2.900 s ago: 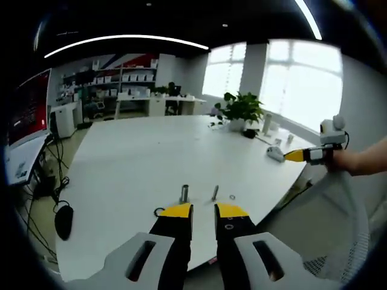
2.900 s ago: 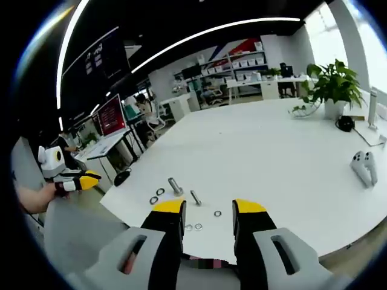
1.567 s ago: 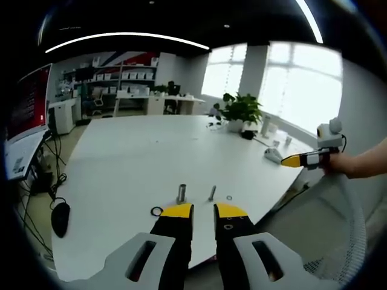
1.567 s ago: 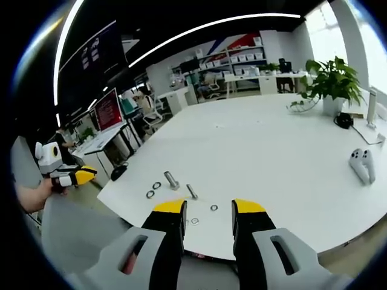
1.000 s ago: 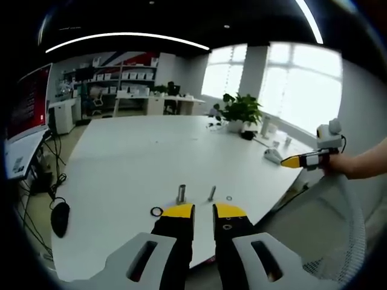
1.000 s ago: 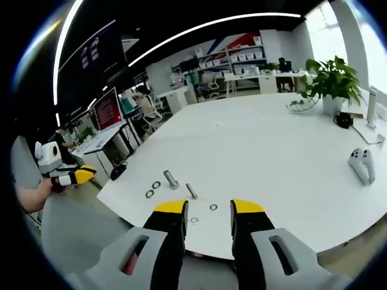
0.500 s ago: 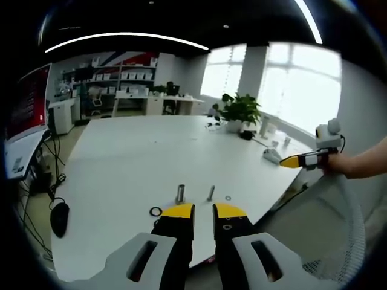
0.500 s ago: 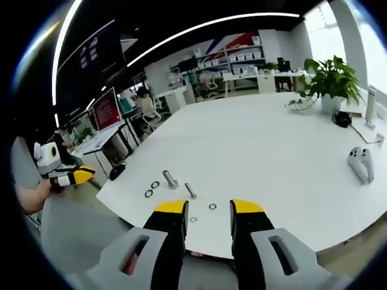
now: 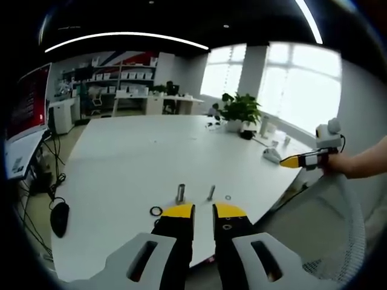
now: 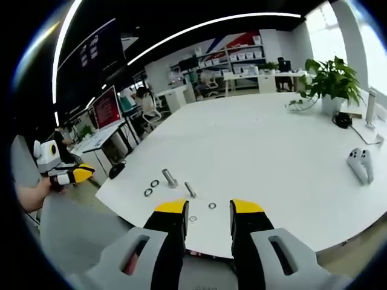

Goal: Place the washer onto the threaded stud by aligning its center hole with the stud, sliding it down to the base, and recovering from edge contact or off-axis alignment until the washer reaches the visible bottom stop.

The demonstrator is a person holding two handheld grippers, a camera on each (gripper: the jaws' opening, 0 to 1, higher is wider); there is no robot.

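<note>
Both your grippers, left and right, hang empty, jaws parted, short of the washers and stud, ready to pick.

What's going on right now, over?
Left gripper and right gripper open, empty, short of the table edge. Washers loose beside the studs. Nothing in the way.

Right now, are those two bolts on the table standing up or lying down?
Standing up. In the left gripper view the thicker bolt and the thin bolt rise from the white table, with loose rings lying flat nearby.
</note>
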